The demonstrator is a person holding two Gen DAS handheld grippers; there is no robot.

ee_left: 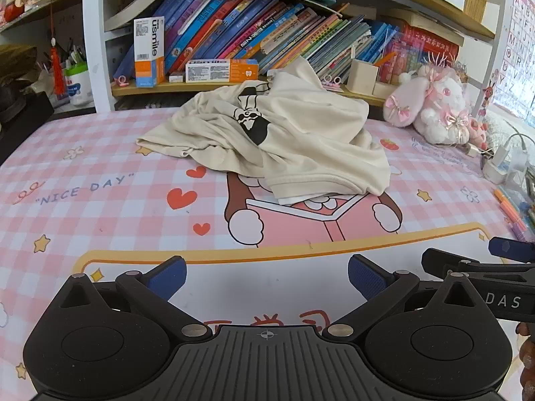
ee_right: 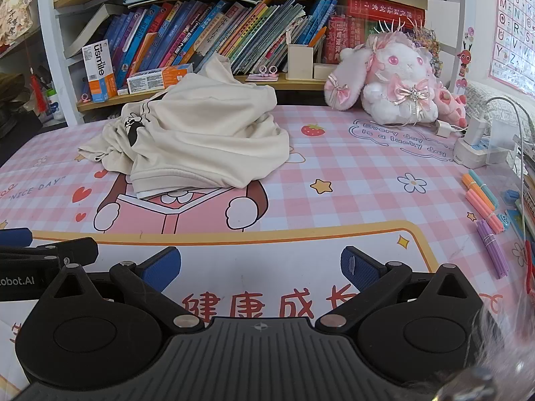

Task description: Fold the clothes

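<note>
A cream garment (ee_left: 284,140) with a black print lies crumpled in a heap toward the back of the pink checked desk mat (ee_left: 100,180); the right wrist view shows the same garment (ee_right: 200,140) left of centre. My left gripper (ee_left: 265,275) hovers open over the mat's near white panel, well short of the cloth, nothing between its blue pads. My right gripper (ee_right: 260,267) is likewise open and empty above the near edge. Each gripper shows in the other's view: the right gripper's fingers (ee_left: 474,267) at the right edge, the left gripper's fingers (ee_right: 50,250) at the left edge.
A bookshelf (ee_left: 234,33) full of books runs behind the desk, with boxes (ee_left: 148,51) on its low ledge. A pink plush rabbit (ee_right: 394,80) sits back right. Chargers and a power strip (ee_right: 478,147) and bundles of coloured sticks (ee_right: 485,207) lie along the right edge.
</note>
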